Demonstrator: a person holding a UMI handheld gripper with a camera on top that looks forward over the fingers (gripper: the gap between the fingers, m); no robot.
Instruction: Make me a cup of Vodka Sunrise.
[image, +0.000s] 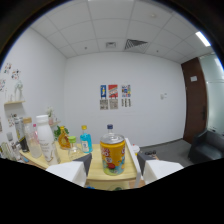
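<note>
Tool: fingers spread, an orange-and-yellow drink can is stood between them; contact with either finger cannot be told. Counter: pale wood, the can is borne on it. Beyond, leftward: white bottle, amber bottle, blue-labelled bottle. Far wall: posters.

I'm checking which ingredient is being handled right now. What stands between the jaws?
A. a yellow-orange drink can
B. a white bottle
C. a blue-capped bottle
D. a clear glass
A: the yellow-orange can stands upright between the gripper jaws, while the white bottle and the blue bottle stand off to the side on the table.
</note>
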